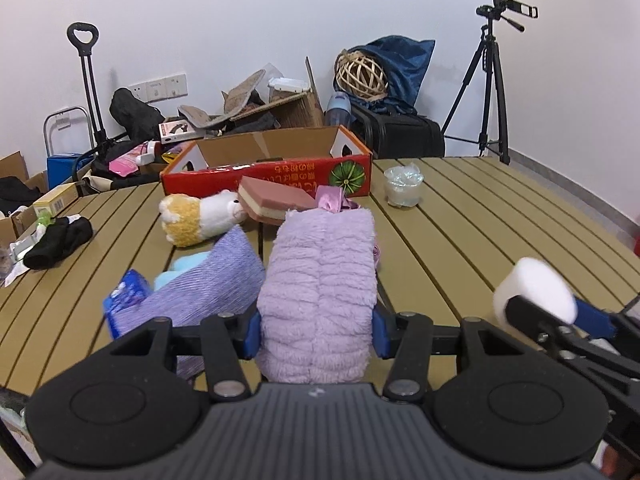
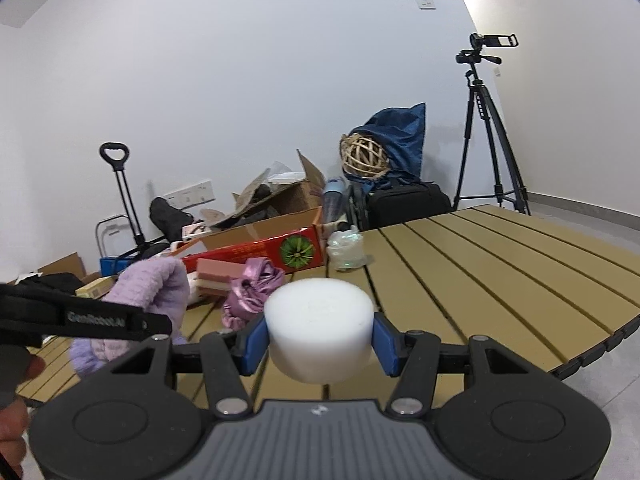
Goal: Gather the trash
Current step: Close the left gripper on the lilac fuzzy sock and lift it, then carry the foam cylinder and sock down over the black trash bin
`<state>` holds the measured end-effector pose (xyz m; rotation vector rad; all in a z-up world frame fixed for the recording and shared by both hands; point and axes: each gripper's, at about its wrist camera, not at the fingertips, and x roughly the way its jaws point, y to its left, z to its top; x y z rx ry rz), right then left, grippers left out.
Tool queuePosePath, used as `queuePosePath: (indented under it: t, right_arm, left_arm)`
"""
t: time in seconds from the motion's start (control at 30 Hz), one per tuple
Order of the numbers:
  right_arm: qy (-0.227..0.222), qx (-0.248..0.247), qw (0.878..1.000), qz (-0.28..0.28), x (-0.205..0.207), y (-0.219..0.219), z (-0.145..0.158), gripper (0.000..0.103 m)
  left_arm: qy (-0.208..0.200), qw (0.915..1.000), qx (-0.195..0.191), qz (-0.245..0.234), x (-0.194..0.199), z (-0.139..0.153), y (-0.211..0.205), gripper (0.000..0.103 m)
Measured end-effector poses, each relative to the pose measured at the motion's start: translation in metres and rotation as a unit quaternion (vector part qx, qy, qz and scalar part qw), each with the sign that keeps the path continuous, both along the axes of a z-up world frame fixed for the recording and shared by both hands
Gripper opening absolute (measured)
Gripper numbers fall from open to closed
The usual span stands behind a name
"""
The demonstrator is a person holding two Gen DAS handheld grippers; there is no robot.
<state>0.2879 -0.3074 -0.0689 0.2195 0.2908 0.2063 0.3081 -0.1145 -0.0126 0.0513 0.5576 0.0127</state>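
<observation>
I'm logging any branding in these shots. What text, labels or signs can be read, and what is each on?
"GenRobot.AI", partly hidden at its end: white lettering on the side of the left gripper, seen from the right wrist.
Yellow characters, upside down, on the red box: too blurred to read.
Print on the small yellow carton: too small to read.

Left gripper (image 1: 316, 332) clamped on fuzzy lilac cloth (image 1: 320, 280) over slatted table (image 1: 460, 220). Right gripper (image 1: 536, 300) near right, pinching white foam puck (image 1: 538, 280). Red carton (image 1: 268, 168) far centre; plush toy (image 1: 200, 216) left; crumpled plastic cup (image 1: 403, 186) far right.
</observation>
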Motion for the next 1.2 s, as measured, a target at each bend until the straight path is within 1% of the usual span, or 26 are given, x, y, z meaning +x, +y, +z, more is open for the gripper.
queuePosePath:
  t: [0.2, 0.4, 0.67, 0.8, 0.9, 1.0, 1.2]
  right_arm:
    - [-0.002, 0.004, 1.0, 0.015, -0.016, 0.009, 0.004, 0.054]
    - [-0.005, -0.001, 0.999, 0.034, -0.032, 0.022, 0.005, 0.054]
    - [0.008, -0.01, 0.998, 0.067, -0.06, 0.035, -0.01, 0.054]
    - [0.028, -0.011, 0.996, 0.084, -0.073, 0.039, -0.022, 0.054]
    - [0.054, -0.015, 0.994, 0.096, -0.077, 0.044, -0.035, 0.054]
    - [0.079, -0.03, 0.991, 0.107, -0.082, 0.053, -0.048, 0.054]
    - [0.114, -0.067, 0.982, 0.134, -0.095, 0.077, -0.069, 0.054]
  left_arm:
    - [-0.002, 0.9999, -0.011, 0.006, -0.03, 0.009, 0.017, 0.051]
    - [0.002, 0.9997, -0.017, 0.016, -0.058, 0.011, 0.039, 0.051]
    - [0.016, 0.9993, -0.02, 0.027, -0.093, 0.005, 0.065, 0.051]
    - [0.024, 0.999, -0.018, 0.033, -0.109, -0.003, 0.077, 0.051]
    - [0.03, 0.9986, -0.019, 0.039, -0.118, -0.009, 0.087, 0.051]
    - [0.036, 0.9983, -0.018, 0.043, -0.127, -0.014, 0.095, 0.051]
    - [0.053, 0.9973, -0.017, 0.047, -0.147, -0.031, 0.11, 0.051]
